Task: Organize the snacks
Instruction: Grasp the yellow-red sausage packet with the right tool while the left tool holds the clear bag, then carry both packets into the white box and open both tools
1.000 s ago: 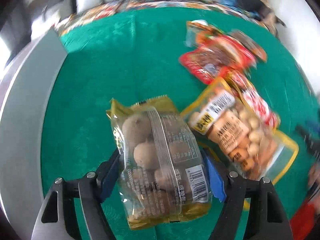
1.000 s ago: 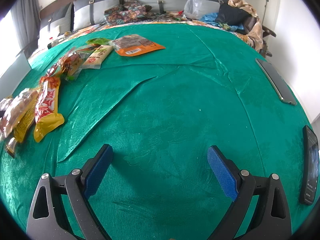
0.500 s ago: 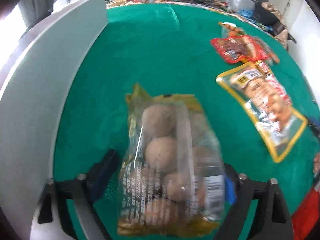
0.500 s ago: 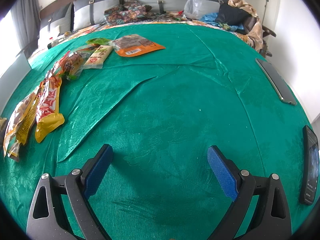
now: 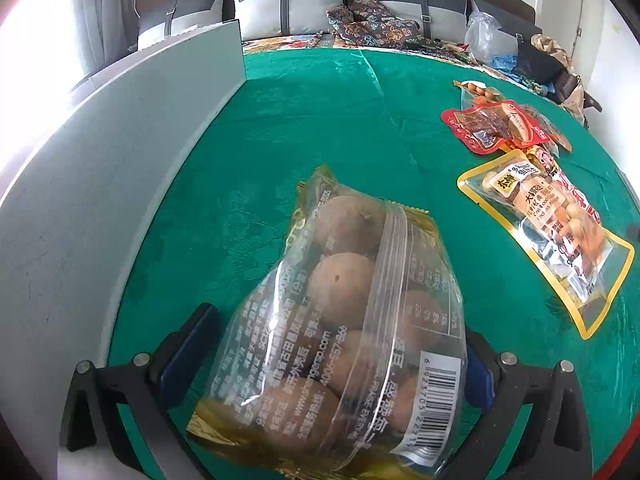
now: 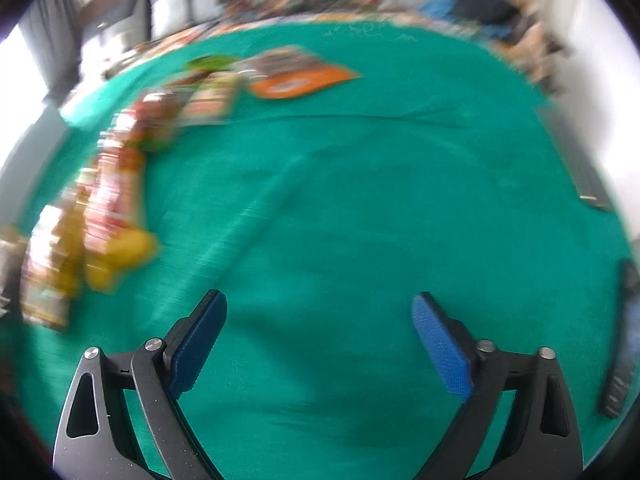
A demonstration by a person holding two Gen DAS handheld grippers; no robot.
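To your far left in the left wrist view stands a grey panel [image 5: 100, 168], its flat face rising along the edge of the green cloth [image 5: 320, 128]. Just right of it, your left claw [image 5: 320, 356] has just been spreading its jaws, and the clear bag of round brown snacks [image 5: 344, 320] sits between them: the left blue pad [image 5: 188, 348] stands clear of the film, while the right pad is mostly hidden behind the bag, so you cannot tell whether it touches. The bag's gold-edged far end points away from you, barcode corner nearest. Further right lies a yellow-bordered nut packet [image 5: 548, 236] flat on the cloth, and beyond it a red snack packet [image 5: 492, 128], the two just beside each other.

In the right wrist view, blurred throughout, a line of packets [image 6: 116, 200] runs along the left side up toward an orange packet [image 6: 300, 76]. Your right claw [image 6: 320, 340] hangs open over bare green cloth, its jaws having just drawn in slightly, nothing between them. At the right edge lie two dark flat devices [image 6: 580, 164].
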